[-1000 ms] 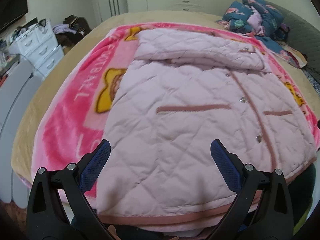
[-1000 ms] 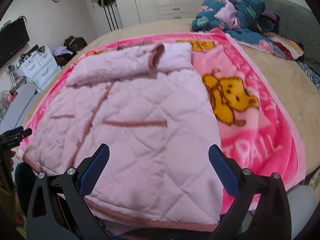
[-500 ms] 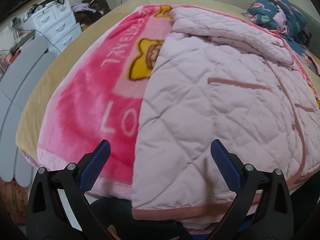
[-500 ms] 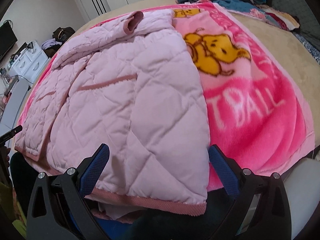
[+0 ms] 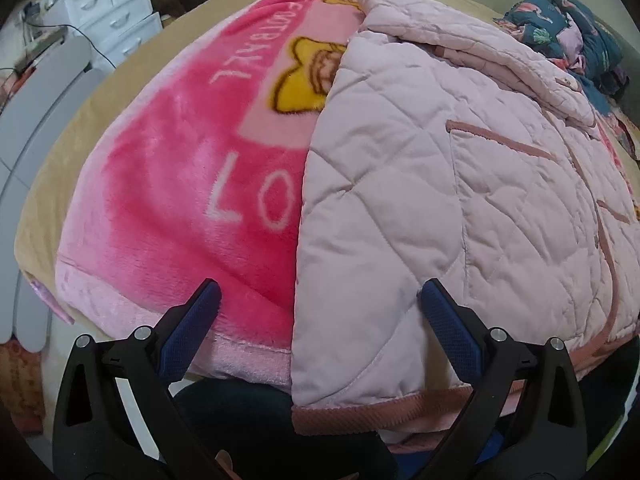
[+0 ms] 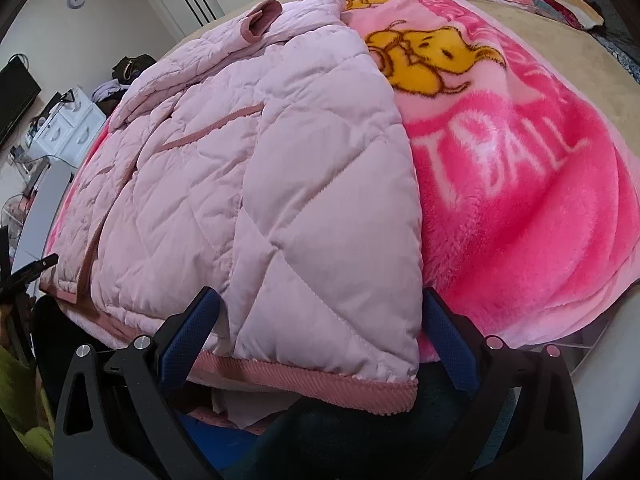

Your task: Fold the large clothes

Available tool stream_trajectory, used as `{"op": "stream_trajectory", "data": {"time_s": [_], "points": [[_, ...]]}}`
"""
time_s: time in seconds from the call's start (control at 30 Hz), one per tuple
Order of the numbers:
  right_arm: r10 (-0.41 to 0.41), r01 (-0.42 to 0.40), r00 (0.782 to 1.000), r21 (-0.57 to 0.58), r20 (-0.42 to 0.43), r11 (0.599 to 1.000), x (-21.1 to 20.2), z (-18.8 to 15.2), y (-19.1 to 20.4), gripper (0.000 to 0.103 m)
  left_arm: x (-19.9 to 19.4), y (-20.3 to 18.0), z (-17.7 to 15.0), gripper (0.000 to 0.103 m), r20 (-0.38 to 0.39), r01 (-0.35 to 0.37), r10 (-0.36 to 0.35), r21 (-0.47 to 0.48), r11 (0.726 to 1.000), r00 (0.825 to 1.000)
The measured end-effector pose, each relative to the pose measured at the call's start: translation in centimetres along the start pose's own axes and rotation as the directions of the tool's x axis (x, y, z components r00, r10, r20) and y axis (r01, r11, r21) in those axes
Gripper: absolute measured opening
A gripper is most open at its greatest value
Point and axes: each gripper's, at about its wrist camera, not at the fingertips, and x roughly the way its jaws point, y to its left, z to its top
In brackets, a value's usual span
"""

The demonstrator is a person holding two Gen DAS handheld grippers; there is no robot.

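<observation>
Left wrist: gripper (image 5: pixel 319 312) spread, straddling jacket (image 5: pixel 460 200) side edge.

Pale pink quilted jacket (image 5: pixel 460 200) lies flat, sleeves folded.

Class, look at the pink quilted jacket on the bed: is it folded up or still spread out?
Mostly spread out. The jacket lies flat on the pink blanket, hem at the near edge; only its sleeves are folded across the top.

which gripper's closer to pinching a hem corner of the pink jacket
Right. The right gripper has the quilted jacket corner between open fingers; the left gripper straddles jacket edge and blanket.
</observation>
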Motion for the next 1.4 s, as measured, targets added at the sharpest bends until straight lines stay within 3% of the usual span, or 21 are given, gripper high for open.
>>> {"op": "stream_trajectory", "data": {"time_s": [0.07,0.1,0.17,0.23,0.27,0.33,0.4,0.47,0.57,0.7,0.77,0.8,0.83,1.03,1.4], "points": [[0.009,-0.009,1.0,-0.009,0.0,1.0,0.0,-0.1,0.1,0.091,0.2,0.0,0.0,0.094,-0.004,0.007,-0.007,0.001,1.0,1.0],[0.03,-0.03,1.0,-0.016,-0.004,0.999,-0.1,-0.1,0.2,0.078,0.4,-0.1,0.0,0.094,-0.008,0.01,-0.01,-0.001,1.0,1.0],[0.053,-0.053,0.999,-0.026,-0.008,0.998,-0.2,-0.4,0.5,0.067,0.5,-0.2,-0.1,0.094,-0.012,0.026,-0.026,-0.002,1.0,1.0],[0.076,-0.076,0.997,-0.034,-0.005,0.997,-0.6,-0.4,0.7,0.045,0.4,-0.4,-0.1,0.094,-0.011,0.036,-0.036,0.002,0.999,0.999],[0.08,-0.08,0.997,-0.037,0.002,0.996,-0.9,-0.4,0.8,0.041,0.5,-0.5,0.0,0.094,-0.013,0.042,-0.042,0.001,0.999,0.999],[0.096,-0.094,0.995,-0.052,0.028,0.994,-2.0,-0.2,1.2,0.027,0.4,-0.6,-0.1,0.094,-0.024,0.109,-0.11,-0.019,0.994,0.994],[0.128,-0.124,0.99,-0.063,0.063,0.99,-3.2,0.3,1.7,0.021,0.4,-0.9,-0.1,0.094,-0.032,0.164,-0.165,-0.03,0.986,0.986],[0.144,-0.138,0.986,-0.071,0.089,0.988,-4.1,0.8,2.0,0.019,0.4,-1.7,-0.2,0.093,-0.035,0.177,-0.178,-0.008,0.984,0.984],[0.165,-0.154,0.978,-0.09,0.13,0.984,-5.2,1.9,2.8,0.018,0.6,-2.6,-0.3,0.081,-0.037,0.17,-0.169,0.026,0.985,0.985],[0.174,-0.158,0.97,-0.102,0.172,0.982,-6.2,3.1,3.5,0.018,-0.1,-3.1,-0.3,0.046,-0.012,0.153,-0.152,0.062,0.986,0.988],[0.169,-0.153,0.97,-0.103,0.176,0.983,-6.3,3.3,3.7,0.018,-0.4,-2.9,-0.1,0.034,0.004,0.16,-0.161,0.067,0.985,0.987],[0.168,-0.152,0.97,-0.101,0.174,0.983,-6.2,3.4,3.7,0.018,-0.6,-2.7,-0.1,0.022,0.013,0.152,-0.154,0.066,0.986,0.988],[0.161,-0.146,0.972,-0.098,0.173,0.984,-6.2,3.5,3.7,0.018,-0.7,-2.5,0.0,0.019,0.02,0.148,-0.149,0.068,0.987,0.989],[0.161,-0.147,0.969,-0.088,0.188,0.985,-6.2,3.6,3.7,0.018,-2.4,-2.6,0.5,0.011,0.086,0.186,-0.192,0.079,0.979,0.978],[0.181,-0.171,0.948,-0.062,0.262,0.983,-7.5,5.3,3.8,0.018,-6.4,-3.9,3.8,0.01,0.235,0.22,-0.237,0.099,0.971,0.943]]}}
